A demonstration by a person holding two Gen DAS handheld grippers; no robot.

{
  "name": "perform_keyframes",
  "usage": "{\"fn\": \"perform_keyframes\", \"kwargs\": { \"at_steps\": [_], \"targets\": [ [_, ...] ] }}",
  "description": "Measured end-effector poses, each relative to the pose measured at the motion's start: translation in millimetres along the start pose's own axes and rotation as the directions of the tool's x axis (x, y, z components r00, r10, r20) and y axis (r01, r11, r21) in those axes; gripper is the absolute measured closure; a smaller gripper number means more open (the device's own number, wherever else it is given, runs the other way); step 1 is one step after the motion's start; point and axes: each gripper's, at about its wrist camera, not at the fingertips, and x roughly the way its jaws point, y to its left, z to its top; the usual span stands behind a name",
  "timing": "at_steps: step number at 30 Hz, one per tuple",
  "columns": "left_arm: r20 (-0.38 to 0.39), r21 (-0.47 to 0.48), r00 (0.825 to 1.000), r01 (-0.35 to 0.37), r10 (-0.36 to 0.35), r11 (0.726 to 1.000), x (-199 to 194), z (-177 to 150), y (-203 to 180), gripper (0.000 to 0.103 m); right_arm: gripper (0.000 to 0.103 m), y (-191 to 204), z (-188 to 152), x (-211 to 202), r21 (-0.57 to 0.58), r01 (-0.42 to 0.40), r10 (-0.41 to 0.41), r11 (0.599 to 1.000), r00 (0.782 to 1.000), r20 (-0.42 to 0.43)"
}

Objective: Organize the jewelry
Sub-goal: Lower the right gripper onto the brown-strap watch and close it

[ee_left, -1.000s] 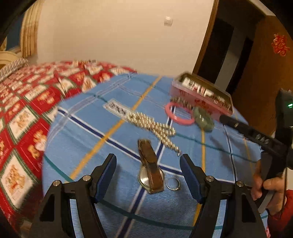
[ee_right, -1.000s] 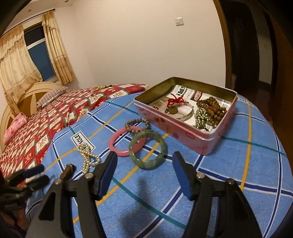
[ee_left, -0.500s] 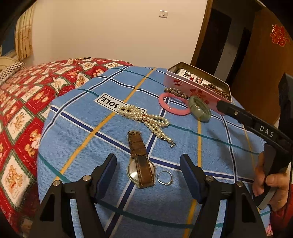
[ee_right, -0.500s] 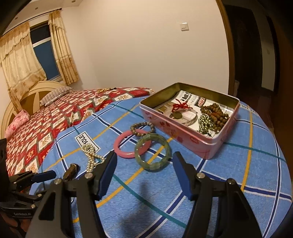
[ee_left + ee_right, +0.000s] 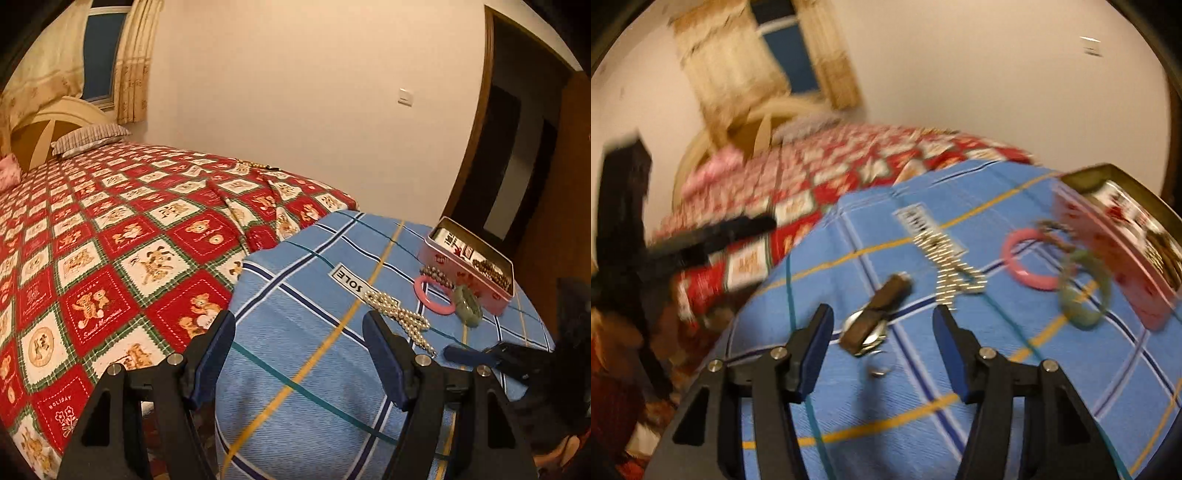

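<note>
Surface: a round table under a blue plaid cloth with yellow, navy and teal stripes.
Room: cream walls, a bed with a red teddy-bear quilt at nine o'clock, a curtained window at eleven, a dark doorway at two.
Jewelry: a pink tin at two o'clock on the table; just beside it a pink bangle, a green bangle and a pearl necklace.
Left gripper: fingers spread, holding nothing, above the cloth's near edge.
Right gripper: fingers spread, holding nothing; the view is blurred. A brown-strapped watch and a small ring lie between its fingertips.
</note>
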Motion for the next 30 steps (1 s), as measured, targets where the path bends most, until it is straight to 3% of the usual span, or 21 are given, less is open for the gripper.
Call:
{"fn": "perform_keyframes", "kwargs": {
  "at_steps": [6,9,10,15,17,19,21,23,25,26,28,30],
  "targets": [
    [-0.008,0.0,1.0,0.018,-0.018,1.0,2,-4,-1,0.032,0.044,29,1,48,-0.145,-0.004,-0.023,0.989,0.983,-0.185],
    [-0.013,-0.005,0.999,0.03,-0.03,1.0,3,-5,1,0.032,0.051,38,-1,53,-0.231,0.035,-0.08,0.972,0.979,-0.188],
    [-0.013,-0.008,0.999,0.032,-0.032,0.999,3,-5,1,0.032,0.061,38,-2,51,-0.227,0.037,-0.081,0.973,0.979,-0.187],
    [-0.015,-0.032,0.999,0.039,-0.04,0.999,4,-6,4,0.032,0.061,17,2,47,-0.092,-0.004,-0.014,0.996,0.981,-0.193],
    [-0.019,-0.049,0.998,0.05,-0.051,0.998,6,-5,6,0.032,0.061,-2,4,42,0.051,-0.063,0.071,0.997,0.982,-0.177],
    [-0.022,-0.06,0.998,0.062,-0.063,0.996,7,-4,5,0.032,0.061,-28,3,35,0.229,-0.151,0.185,0.962,0.973,-0.135],
    [-0.023,-0.063,0.997,0.069,-0.07,0.996,9,-3,3,0.032,0.061,-54,-2,26,0.384,-0.232,0.28,0.894,0.957,-0.072],
    [-0.025,-0.061,0.997,0.076,-0.078,0.995,11,-2,-1,0.032,0.061,-86,-15,17,0.552,-0.329,0.386,0.766,0.922,0.014],
    [-0.028,-0.056,0.995,0.091,-0.092,0.994,14,0,-7,0.032,0.061,-113,-30,9,0.657,-0.38,0.433,0.651,0.897,0.089],
    [-0.029,-0.051,0.994,0.099,-0.101,0.994,16,0,-11,0.032,0.061,-122,-36,4,0.683,-0.383,0.429,0.622,0.896,0.111],
    [-0.03,-0.039,0.993,0.112,-0.113,0.993,18,1,-19,0.032,0.061,-139,-45,-12,0.703,-0.303,0.336,0.644,0.937,0.096],
    [-0.034,-0.023,0.992,0.124,-0.125,0.992,19,1,-26,0.032,0.061,-149,-51,-23,0.716,-0.265,0.283,0.645,0.954,0.097]
  ]
}}
